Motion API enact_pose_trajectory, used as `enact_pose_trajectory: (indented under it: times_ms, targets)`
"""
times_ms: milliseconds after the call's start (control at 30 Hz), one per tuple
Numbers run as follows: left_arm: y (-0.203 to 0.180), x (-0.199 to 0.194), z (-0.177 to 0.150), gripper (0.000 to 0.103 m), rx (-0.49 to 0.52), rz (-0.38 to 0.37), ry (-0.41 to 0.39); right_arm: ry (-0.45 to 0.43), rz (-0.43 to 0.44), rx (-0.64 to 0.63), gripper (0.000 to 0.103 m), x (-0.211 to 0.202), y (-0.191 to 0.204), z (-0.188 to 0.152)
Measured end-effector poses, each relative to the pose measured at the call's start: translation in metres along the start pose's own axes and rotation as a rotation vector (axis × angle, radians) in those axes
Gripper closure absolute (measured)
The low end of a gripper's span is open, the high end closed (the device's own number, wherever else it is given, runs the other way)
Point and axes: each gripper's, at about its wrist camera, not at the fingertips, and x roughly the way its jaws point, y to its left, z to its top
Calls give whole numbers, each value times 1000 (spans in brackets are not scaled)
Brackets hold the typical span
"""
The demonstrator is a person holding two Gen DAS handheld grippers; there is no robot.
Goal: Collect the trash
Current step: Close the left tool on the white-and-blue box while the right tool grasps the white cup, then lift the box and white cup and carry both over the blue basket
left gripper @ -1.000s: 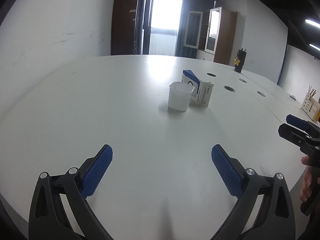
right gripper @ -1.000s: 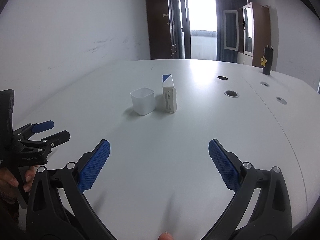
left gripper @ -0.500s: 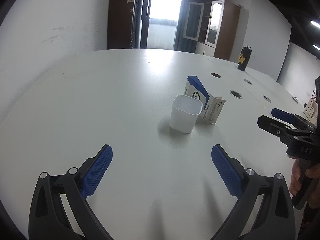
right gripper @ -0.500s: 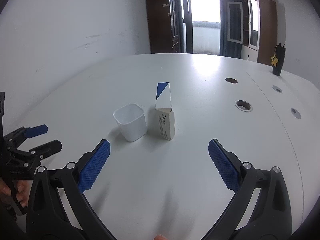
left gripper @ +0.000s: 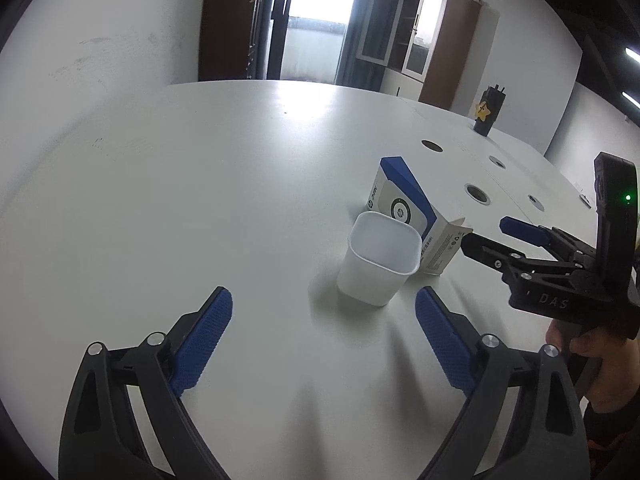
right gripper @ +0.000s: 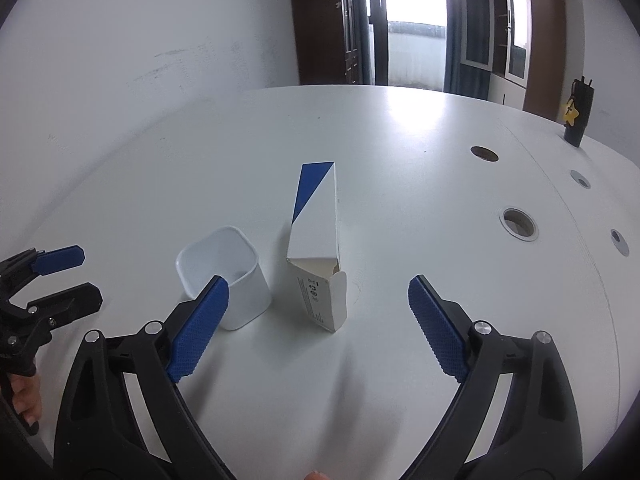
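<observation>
Two items: white plastic cup (left gripper: 378,264) and blue-and-white carton (right gripper: 318,248), side by side near the middle of the white table (left gripper: 180,184).
Cup: upright, open top, empty as far as seen.
Carton: lying down, near end flap open.
Left gripper (left gripper: 324,346): jaws wide but closing, nothing between the pads, just short of the cup.
Right gripper (right gripper: 318,328): jaws wide but closing, pads clear of the carton ahead; left pad overlaps the cup in view.
Far edge: dark bottle (right gripper: 578,118) with yellow star.
</observation>
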Motion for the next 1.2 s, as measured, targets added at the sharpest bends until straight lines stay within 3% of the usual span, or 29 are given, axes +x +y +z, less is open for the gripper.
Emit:
enact_pose_trajectory:
  times_ms: [133, 300, 433, 700, 733, 800, 933, 1200]
  targets:
    - [2, 18, 13, 15, -21, -23, 26, 30, -7, 10, 25, 20, -6, 5]
    - [-1, 53, 30, 16, -60, -31, 71, 65, 40, 0, 45, 40, -6, 8]
    - [-6, 80, 35, 24, -65, -27, 125, 75, 35, -22, 72, 46, -3, 7]
    - [-10, 106, 28, 56, -60, -53, 203, 62, 7, -71, 75, 40, 0, 3]
    - [-11, 107, 27, 63, -58, -57, 209, 61, 4, -77, 75, 38, 1, 2]
    - [-11, 110, 24, 91, -67, -55, 228, 54, 2, -81, 76, 33, 1, 0]
    - [-9, 102, 21, 97, -91, -57, 219, 37, -3, -78, 76, 15, 3, -6]
    - [-15, 41, -3, 97, -59, -28, 122, -15, 14, -62, 76, -41, 10, -31]
